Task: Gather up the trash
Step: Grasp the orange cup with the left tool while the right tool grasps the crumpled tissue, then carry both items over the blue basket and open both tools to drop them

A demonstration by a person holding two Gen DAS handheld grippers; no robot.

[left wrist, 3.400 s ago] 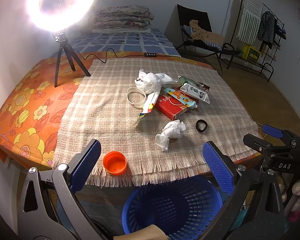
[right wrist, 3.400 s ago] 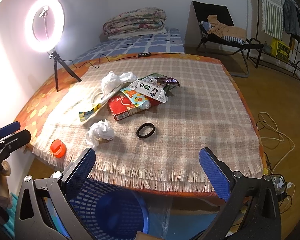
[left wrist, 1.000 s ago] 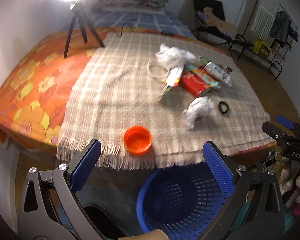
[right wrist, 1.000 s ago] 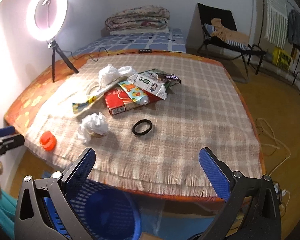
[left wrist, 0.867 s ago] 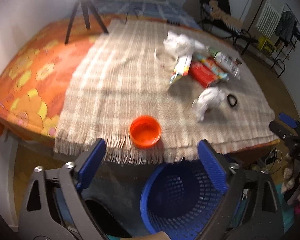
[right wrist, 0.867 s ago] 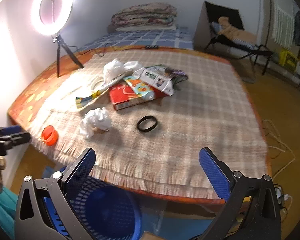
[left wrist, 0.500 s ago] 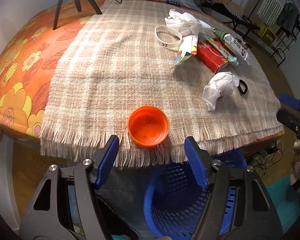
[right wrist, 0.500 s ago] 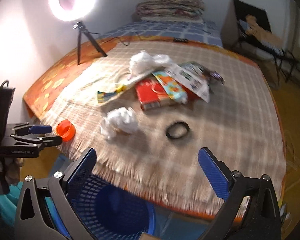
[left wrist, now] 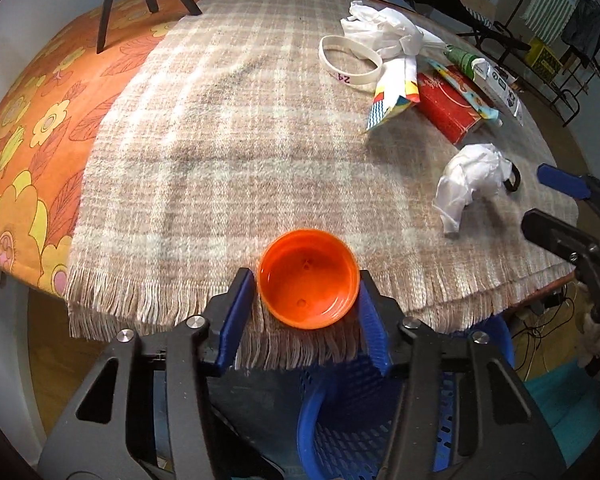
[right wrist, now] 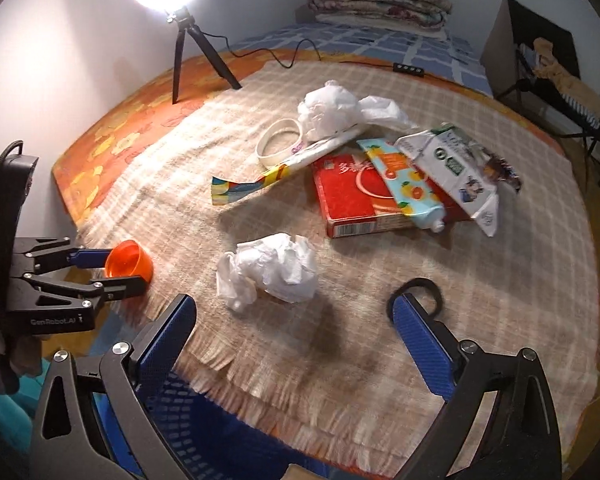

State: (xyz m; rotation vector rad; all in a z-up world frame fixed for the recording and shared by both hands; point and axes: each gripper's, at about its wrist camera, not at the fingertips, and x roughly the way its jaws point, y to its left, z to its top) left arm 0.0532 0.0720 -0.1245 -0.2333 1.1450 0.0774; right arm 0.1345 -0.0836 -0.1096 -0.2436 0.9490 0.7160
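My left gripper (left wrist: 308, 280) is shut on an orange plastic cap (left wrist: 309, 283) at the fringed near edge of the plaid cloth (left wrist: 236, 128); the right wrist view shows the cap (right wrist: 129, 262) between its fingers. My right gripper (right wrist: 294, 320) is open and empty, near a crumpled white tissue (right wrist: 272, 270) and a black ring (right wrist: 418, 294). Further back lie a red box (right wrist: 354, 198), a tube (right wrist: 406, 182), a white carton (right wrist: 456, 168), a wrapper strip (right wrist: 268, 178), a white band (right wrist: 280, 146) and a crumpled white bag (right wrist: 340, 110).
A blue mesh basket (left wrist: 352, 436) stands on the floor below the table's near edge, also in the right wrist view (right wrist: 188, 432). A ring light on a tripod (right wrist: 184, 36) stands at the table's back left. A bed and a chair are behind.
My left gripper moved forward and closed its fingers on the orange cap. My right gripper moved in over the table edge, closer to the tissue and black ring.
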